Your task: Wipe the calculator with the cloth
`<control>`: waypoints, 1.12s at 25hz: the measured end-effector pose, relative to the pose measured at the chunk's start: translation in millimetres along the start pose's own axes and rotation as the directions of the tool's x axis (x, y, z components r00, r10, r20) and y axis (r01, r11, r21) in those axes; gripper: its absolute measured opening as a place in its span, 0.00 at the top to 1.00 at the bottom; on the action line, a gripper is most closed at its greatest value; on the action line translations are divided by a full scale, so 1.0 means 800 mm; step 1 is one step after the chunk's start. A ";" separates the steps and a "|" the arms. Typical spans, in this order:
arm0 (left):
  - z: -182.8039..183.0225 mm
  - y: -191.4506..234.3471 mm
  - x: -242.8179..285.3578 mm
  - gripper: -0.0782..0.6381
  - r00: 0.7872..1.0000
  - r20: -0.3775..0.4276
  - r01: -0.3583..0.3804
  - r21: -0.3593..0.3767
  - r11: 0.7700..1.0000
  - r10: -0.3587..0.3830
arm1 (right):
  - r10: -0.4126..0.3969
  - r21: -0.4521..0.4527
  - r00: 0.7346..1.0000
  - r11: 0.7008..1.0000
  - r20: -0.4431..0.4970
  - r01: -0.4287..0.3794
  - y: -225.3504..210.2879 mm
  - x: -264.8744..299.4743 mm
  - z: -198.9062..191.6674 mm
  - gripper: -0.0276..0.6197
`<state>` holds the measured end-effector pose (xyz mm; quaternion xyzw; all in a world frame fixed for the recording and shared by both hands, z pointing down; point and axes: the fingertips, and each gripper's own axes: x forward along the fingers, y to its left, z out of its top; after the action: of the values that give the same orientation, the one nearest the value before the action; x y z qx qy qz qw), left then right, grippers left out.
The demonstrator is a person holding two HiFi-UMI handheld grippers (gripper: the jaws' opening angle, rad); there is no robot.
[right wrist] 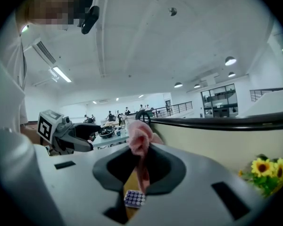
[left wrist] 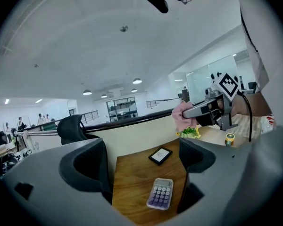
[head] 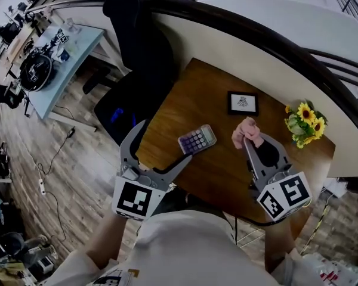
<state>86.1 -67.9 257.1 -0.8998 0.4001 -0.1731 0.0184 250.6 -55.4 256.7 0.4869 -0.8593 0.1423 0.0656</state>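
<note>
A small calculator point(head: 197, 139) with purple keys lies flat on the brown wooden table point(head: 197, 109); it also shows between the jaws in the left gripper view point(left wrist: 160, 193) and low in the right gripper view point(right wrist: 134, 198). My left gripper point(head: 161, 140) is open, its jaws spread wide, one tip close to the calculator's near left corner. My right gripper point(head: 246, 137) is shut on a bunched pink cloth point(head: 246, 131), held above the table to the right of the calculator. The pink cloth point(right wrist: 140, 140) sticks up from the closed jaws.
A small black-framed picture point(head: 243, 102) lies beyond the calculator. A bunch of yellow sunflowers point(head: 306, 123) stands at the table's right end. A black office chair point(head: 134, 52) stands at the table's far left corner, by a curved railing point(head: 238, 25).
</note>
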 end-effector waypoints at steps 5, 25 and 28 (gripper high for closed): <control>-0.036 -0.006 0.010 0.22 0.994 -0.079 0.087 0.061 0.994 -0.082 | -0.003 0.012 0.999 1.000 -0.036 0.004 0.004 0.019 -0.014 0.87; -0.268 -0.040 0.092 0.20 0.884 -0.364 0.306 -0.022 0.952 -0.293 | 0.017 0.085 0.975 0.996 -0.220 0.002 0.022 0.117 -0.149 0.87; -0.310 -0.048 0.106 0.20 0.860 -0.407 0.325 -0.027 0.945 -0.308 | 0.025 0.092 0.969 0.996 -0.244 -0.002 0.020 0.129 -0.172 0.87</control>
<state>85.1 -77.2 521.8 -0.8969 0.2382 -0.3650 -0.0743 180.2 -90.1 410.5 0.4622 -0.8405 0.2410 0.1480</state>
